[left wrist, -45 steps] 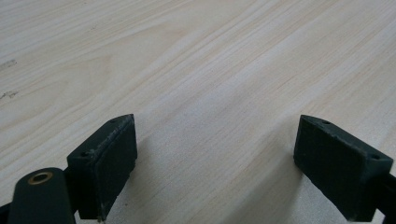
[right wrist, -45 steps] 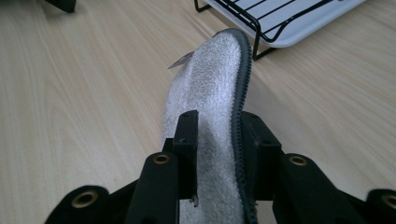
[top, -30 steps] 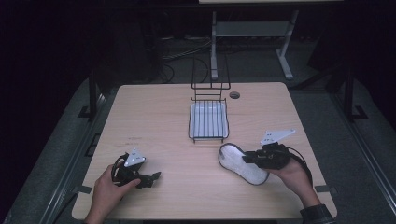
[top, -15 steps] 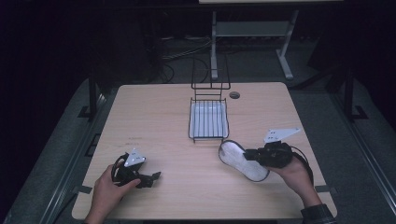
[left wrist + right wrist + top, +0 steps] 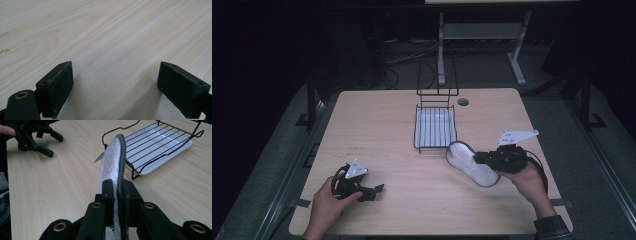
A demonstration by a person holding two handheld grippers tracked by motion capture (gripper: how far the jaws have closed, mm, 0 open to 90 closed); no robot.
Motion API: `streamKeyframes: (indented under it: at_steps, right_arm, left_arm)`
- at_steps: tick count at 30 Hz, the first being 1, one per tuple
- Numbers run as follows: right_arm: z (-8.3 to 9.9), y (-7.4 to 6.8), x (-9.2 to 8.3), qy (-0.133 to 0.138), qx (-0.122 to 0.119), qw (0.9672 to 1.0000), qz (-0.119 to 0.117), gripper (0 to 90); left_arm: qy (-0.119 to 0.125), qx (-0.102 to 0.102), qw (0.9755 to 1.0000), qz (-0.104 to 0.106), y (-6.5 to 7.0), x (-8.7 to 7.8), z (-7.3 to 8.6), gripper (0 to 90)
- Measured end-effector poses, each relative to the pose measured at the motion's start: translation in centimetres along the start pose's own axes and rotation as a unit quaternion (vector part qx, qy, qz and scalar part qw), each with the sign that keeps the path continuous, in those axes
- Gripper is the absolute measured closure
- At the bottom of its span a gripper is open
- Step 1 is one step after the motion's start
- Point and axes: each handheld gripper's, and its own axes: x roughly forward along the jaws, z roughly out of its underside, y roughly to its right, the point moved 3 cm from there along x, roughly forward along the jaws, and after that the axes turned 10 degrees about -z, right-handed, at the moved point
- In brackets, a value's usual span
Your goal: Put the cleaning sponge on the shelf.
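Right gripper [image 5: 478, 157] clamps a grey insole [image 5: 472, 163] beside the wire rack [image 5: 435, 127]; left gripper [image 5: 374, 190] rests idle.

In the high view the insole lies right of centre in the frame, its toe end just below the lower right corner of the rack, which sits on a white tray [image 5: 160, 152] at the middle of the table [image 5: 382, 125]. In the right gripper view the fingers [image 5: 108, 192] are clenched on the insole's edge, holding it upright on its side, fleecy face to the left and dark rim to the right. In the lower left of the high view the left gripper rests on the table in the person's hand [image 5: 326, 205]; its own view shows the fingers [image 5: 56, 86] released and spread wide over bare wood, nothing between them.
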Motion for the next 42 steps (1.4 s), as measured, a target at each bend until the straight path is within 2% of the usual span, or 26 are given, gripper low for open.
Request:
streamKeyframes:
  at_steps: [18, 29, 42]
  right_arm:
    - [-2.8, 1.9, 0.3, 0.033, 0.008, 0.9994, 0.011, 80.9]
    - [-4.5, 3.9, 1.8, 0.045, 0.022, 0.9987, 0.012, 80.9]
    - [-7.7, 6.0, 4.3, 0.051, 0.031, 0.9980, 0.020, 80.9]
  left_arm:
    - [0.000, 0.001, 1.0000, 0.000, 0.0, 0.0, 0.0, 12.7]
    - [-0.001, 0.003, 1.0000, 0.000, 0.0, 0.0, 0.0, 12.7]
    - [-0.001, 0.002, 1.0000, 0.000, 0.0, 0.0, 0.0, 12.7]
